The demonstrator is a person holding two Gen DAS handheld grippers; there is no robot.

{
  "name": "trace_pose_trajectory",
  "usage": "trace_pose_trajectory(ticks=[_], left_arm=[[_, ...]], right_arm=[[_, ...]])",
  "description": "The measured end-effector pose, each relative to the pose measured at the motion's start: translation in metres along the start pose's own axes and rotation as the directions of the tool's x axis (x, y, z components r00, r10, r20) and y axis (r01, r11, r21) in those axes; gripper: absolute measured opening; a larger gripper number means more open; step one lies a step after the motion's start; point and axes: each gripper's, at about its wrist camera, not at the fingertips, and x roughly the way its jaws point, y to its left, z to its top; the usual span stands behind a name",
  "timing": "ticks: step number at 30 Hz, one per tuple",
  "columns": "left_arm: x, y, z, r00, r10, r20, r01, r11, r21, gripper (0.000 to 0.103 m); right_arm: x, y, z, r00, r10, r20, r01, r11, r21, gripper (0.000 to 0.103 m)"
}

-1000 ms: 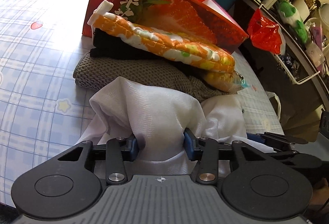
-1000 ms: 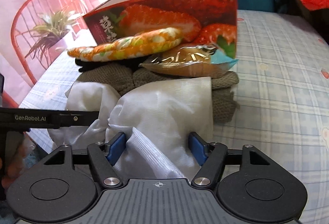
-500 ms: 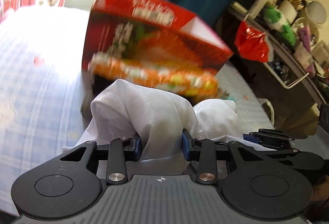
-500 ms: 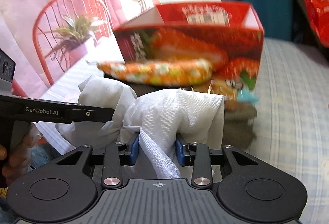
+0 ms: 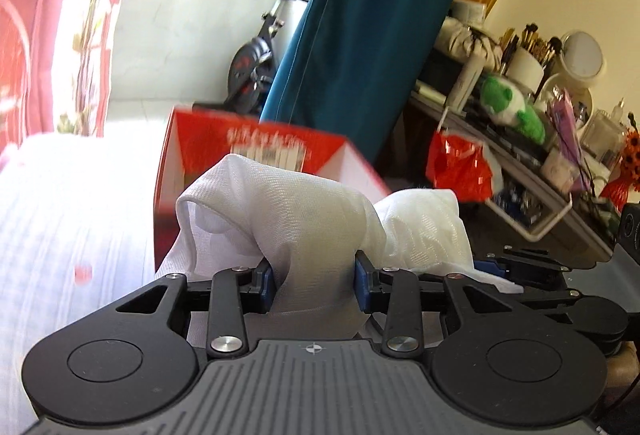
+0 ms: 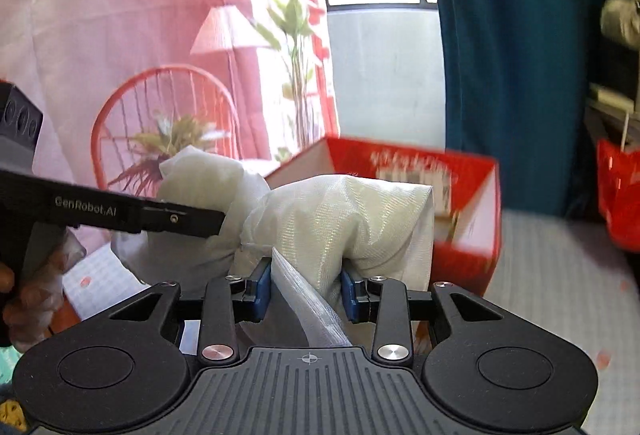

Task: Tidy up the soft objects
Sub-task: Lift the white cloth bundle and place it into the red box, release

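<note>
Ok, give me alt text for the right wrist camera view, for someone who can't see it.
The right gripper is clamped on a bunched white mesh cloth, with the left gripper reaching in from the left and gripping the same cloth. Behind the cloth stands an open red cardboard box on a checked tablecloth, with a pink curtain and teal curtain beyond.

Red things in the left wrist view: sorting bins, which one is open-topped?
The red cardboard box behind the white cloth is open-topped, white inside; the red plastic bag hangs crumpled at the shelf.
</note>
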Motion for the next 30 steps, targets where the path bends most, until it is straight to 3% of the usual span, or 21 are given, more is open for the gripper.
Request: trace_pose_trajectory(ticks=[7, 14, 22, 30], left_arm=[[0.024, -0.006, 0.076, 0.996, 0.024, 0.089, -0.026, 0.999, 0.03, 0.04], [0.073, 0.019, 0.121, 0.998, 0.027, 0.065, -0.026, 0.999, -0.024, 0.04], [0.156, 0.062, 0.132, 0.992, 0.081, -0.092, -0.086, 0.995, -0.049, 0.04], [0.199, 0.098, 0.124, 0.97, 0.065, -0.235, -0.087, 0.992, -0.087, 0.044]], right_arm=[[0.025, -0.03, 0.071, 0.997, -0.03, 0.077, 0.034, 0.998, -0.044, 0.032], [0.081, -0.07, 0.114, 0.997, -0.026, 0.075, 0.028, 0.999, -0.027, 0.032], [0.179, -0.115, 0.121, 0.995, -0.036, -0.089, 0.041, 0.997, 0.062, 0.032], [0.256, -0.147, 0.102, 0.956, -0.038, -0.29, 0.09, 0.981, 0.169, 0.033]])
